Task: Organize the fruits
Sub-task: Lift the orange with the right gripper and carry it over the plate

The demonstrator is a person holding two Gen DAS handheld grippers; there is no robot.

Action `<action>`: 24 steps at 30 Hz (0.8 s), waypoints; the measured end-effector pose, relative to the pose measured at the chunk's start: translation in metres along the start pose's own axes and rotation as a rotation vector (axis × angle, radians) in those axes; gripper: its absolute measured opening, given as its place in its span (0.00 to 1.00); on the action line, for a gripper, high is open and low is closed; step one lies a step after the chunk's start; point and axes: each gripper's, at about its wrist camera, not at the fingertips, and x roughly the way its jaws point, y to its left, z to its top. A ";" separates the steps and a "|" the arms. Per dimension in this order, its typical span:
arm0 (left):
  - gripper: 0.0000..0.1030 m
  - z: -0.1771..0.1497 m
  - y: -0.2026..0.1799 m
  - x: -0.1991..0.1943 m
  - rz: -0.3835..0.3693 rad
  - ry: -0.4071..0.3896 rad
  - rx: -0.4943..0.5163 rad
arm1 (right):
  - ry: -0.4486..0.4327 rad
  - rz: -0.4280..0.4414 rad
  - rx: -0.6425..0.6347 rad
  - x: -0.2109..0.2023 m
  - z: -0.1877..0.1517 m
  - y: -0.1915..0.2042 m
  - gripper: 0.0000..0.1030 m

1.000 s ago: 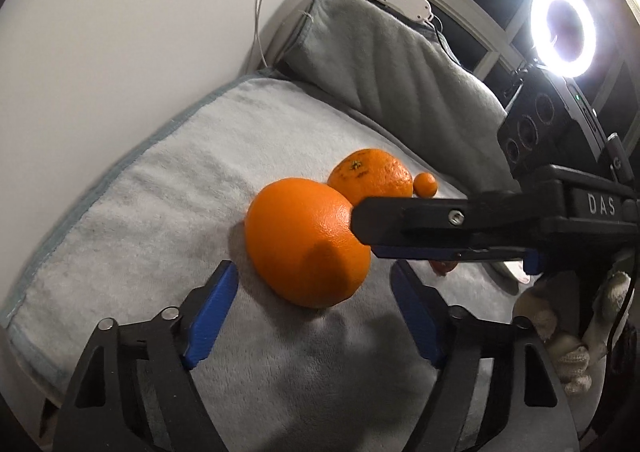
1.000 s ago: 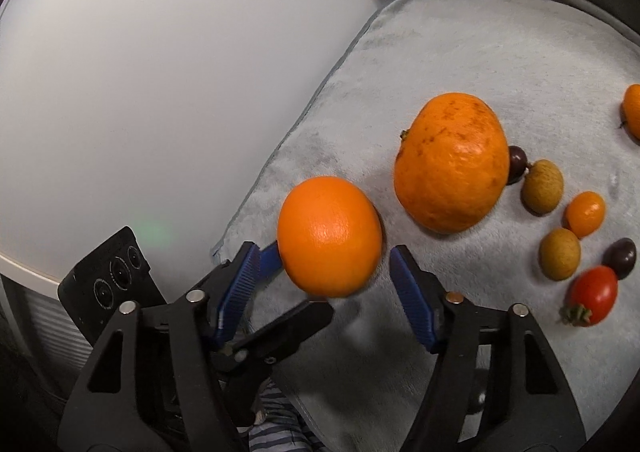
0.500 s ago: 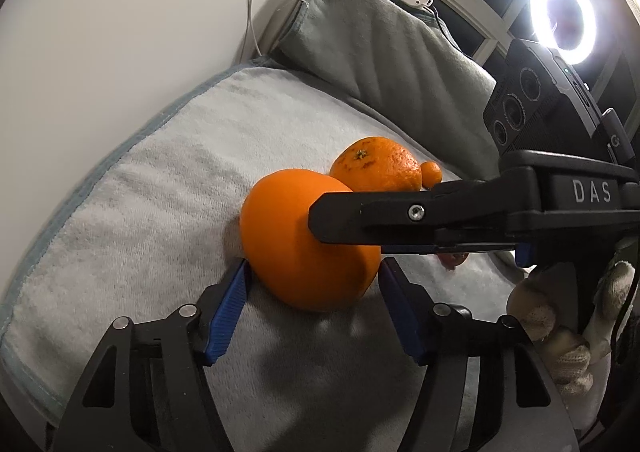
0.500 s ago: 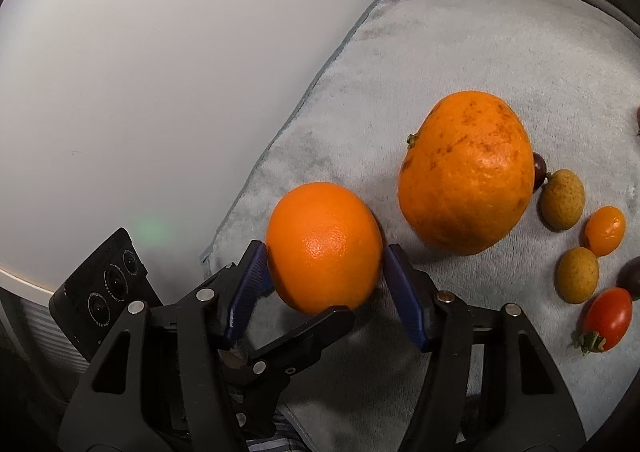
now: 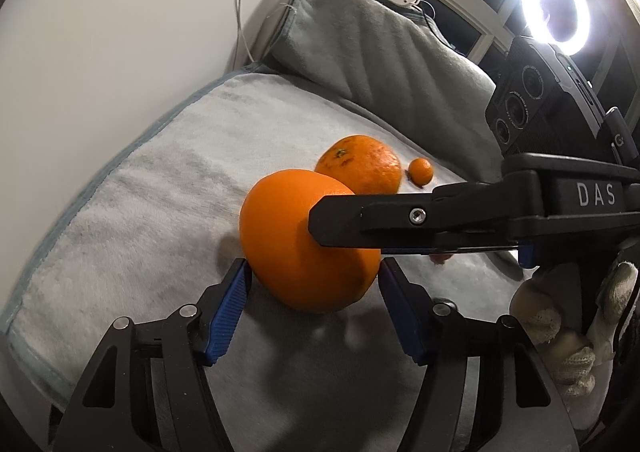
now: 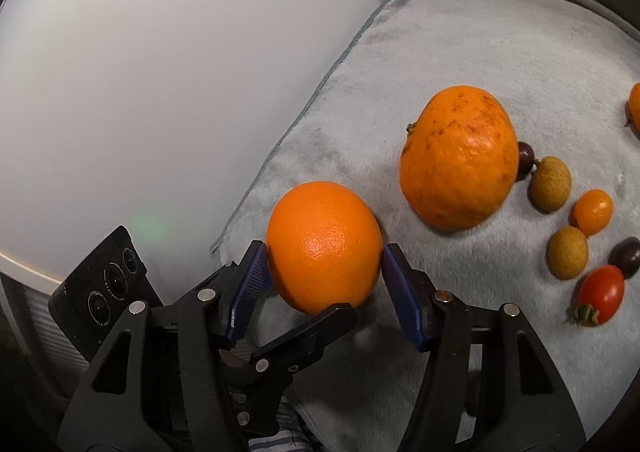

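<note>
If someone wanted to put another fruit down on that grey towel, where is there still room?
The towel is bare in a wide stretch beyond the speckled orange, up to the folded towel, and along its edge by the white table. It is crowded right of the speckled orange, where the small fruits such as the cherry tomato cluster, and around the smooth orange, flanked by both hand-held grippers.

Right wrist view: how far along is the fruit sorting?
Done: nothing visibly grouped; the speckled mandarin, brown round fruits, small kumquat and red cherry tomato lie mixed on the grey towel. In hand: the smooth round orange sits between the pads of both left gripper and right gripper; firm grip unclear. Left: placing it, then sorting the rest.
</note>
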 end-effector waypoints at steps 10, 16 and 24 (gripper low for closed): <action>0.64 0.004 -0.035 -0.007 -0.040 -0.018 0.050 | -0.074 0.002 -0.006 -0.042 -0.016 -0.002 0.59; 0.64 0.008 -0.069 0.003 -0.084 -0.012 0.114 | -0.138 -0.022 0.027 -0.082 -0.031 -0.017 0.59; 0.64 0.010 -0.122 0.025 -0.168 0.023 0.211 | -0.229 -0.076 0.093 -0.142 -0.064 -0.049 0.59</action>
